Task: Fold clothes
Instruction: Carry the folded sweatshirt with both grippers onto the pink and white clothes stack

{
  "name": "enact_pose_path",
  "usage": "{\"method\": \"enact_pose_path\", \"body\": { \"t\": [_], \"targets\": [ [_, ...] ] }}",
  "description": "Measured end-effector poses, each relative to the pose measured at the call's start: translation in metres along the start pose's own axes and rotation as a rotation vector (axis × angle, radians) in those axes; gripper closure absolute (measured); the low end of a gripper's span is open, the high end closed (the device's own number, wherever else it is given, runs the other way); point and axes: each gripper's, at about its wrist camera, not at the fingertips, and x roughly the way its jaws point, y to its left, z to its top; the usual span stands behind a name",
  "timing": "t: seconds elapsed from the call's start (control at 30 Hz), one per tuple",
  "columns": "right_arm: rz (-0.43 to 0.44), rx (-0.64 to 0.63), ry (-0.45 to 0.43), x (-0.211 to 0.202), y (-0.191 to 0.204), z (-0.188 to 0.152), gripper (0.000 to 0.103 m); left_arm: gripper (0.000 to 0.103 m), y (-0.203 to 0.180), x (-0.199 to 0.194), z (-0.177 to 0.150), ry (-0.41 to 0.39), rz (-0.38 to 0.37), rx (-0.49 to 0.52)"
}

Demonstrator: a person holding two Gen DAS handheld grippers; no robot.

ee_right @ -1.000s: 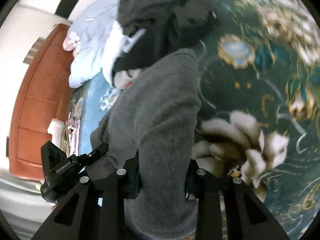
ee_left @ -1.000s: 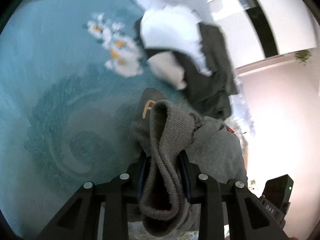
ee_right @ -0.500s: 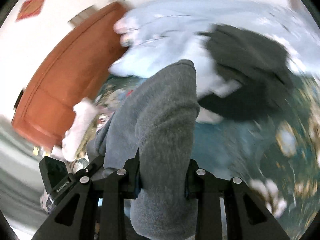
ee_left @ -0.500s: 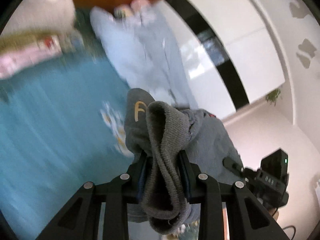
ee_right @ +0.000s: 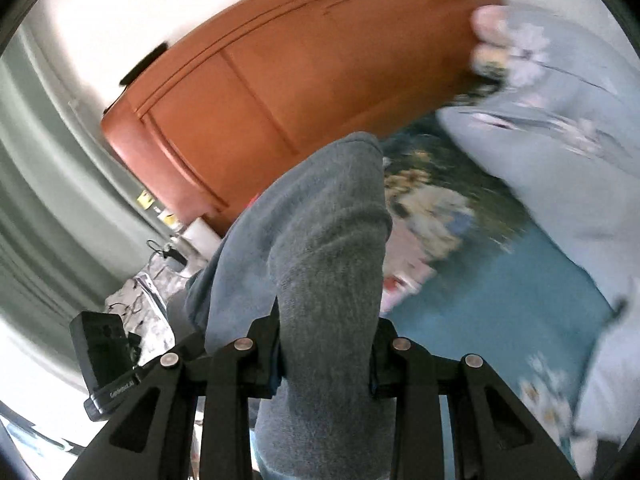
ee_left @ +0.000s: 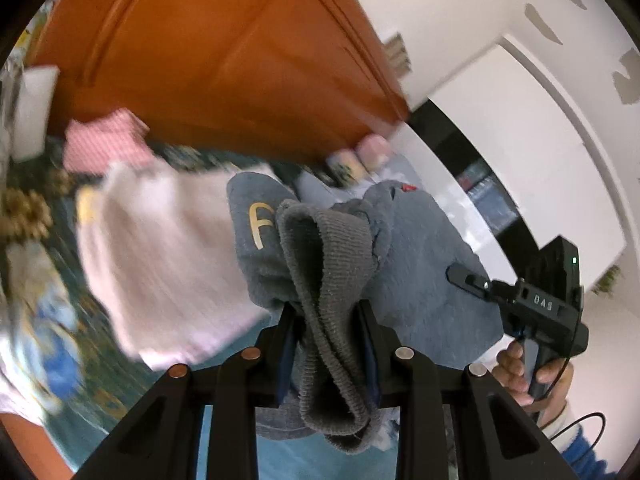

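Writing first: on the left wrist view I could read a gold letter "F" (ee_left: 261,225) printed on the grey sweatshirt (ee_left: 424,280), and a small red tag (ee_left: 407,188) near its upper fold, too small for me to read. The right gripper's body carried white letters "DAS" (ee_left: 542,303) beside a lit green dot. On the right wrist view the other device showed a white label along its edge, too blurred for me to make out.

My left gripper (ee_left: 327,328) was clamped on the sweatshirt's ribbed hem (ee_left: 320,272), a darker grey knit band that looped up between the fingers and drooped back toward the camera. The fleece body looked bluish grey, soft and slightly pilled, and it spanned across to the right gripper (ee_right: 326,332), which was pinched on a thick fold of the same garment. So the sweatshirt hung in the air between both tools, lifted off the bed.

Behind it I saw the orange-brown wooden headboard (ee_right: 288,92), a pale blue quilt (ee_right: 560,168) bunched at the right, and the teal floral bedspread (ee_right: 520,292) underneath. A pale pink garment (ee_left: 160,264) lay blurred on the bed at the left, with a red checked cloth (ee_left: 104,144) beyond it.
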Motion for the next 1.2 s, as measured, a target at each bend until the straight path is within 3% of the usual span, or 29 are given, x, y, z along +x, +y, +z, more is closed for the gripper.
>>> {"method": "enact_pose_path", "body": {
  "t": [0.17, 0.27, 0.47, 0.6, 0.77, 0.9, 0.97, 1.07, 1.2],
  "targets": [
    [0.088, -0.107, 0.071, 0.077, 0.021, 0.068, 0.071, 0.073, 0.049, 0.016, 0.038, -0.034, 0.001, -0.111],
    [0.105, -0.125, 0.104, 0.114, 0.021, 0.096, 0.071, 0.073, 0.069, 0.033, 0.042, -0.046, 0.043, -0.133],
    [0.082, -0.096, 0.192, 0.190, -0.001, 0.095, 0.071, 0.073, 0.128, 0.080, 0.033, 0.012, 0.128, -0.243],
    [0.044, -0.036, 0.260, 0.234, -0.030, 0.075, 0.071, 0.073, 0.140, 0.081, 0.025, -0.008, 0.098, -0.266],
    [0.093, -0.001, 0.262, 0.233, -0.043, 0.077, 0.066, 0.069, 0.127, 0.079, 0.032, 0.019, 0.131, -0.214],
    [0.078, -0.037, 0.257, 0.212, -0.042, 0.090, 0.063, 0.052, 0.128, 0.072, 0.039, 0.040, 0.178, -0.252],
    [0.049, -0.038, 0.232, 0.199, -0.042, 0.097, 0.063, 0.051, 0.125, 0.059, 0.045, 0.023, 0.203, -0.263],
    [0.049, -0.059, 0.167, 0.176, -0.029, 0.104, 0.063, 0.049, 0.100, 0.038, 0.061, -0.053, 0.271, -0.170],
    [0.051, -0.191, 0.125, 0.165, 0.009, 0.099, 0.063, 0.046, 0.062, 0.045, 0.075, -0.053, 0.213, -0.022]
  ]
}}
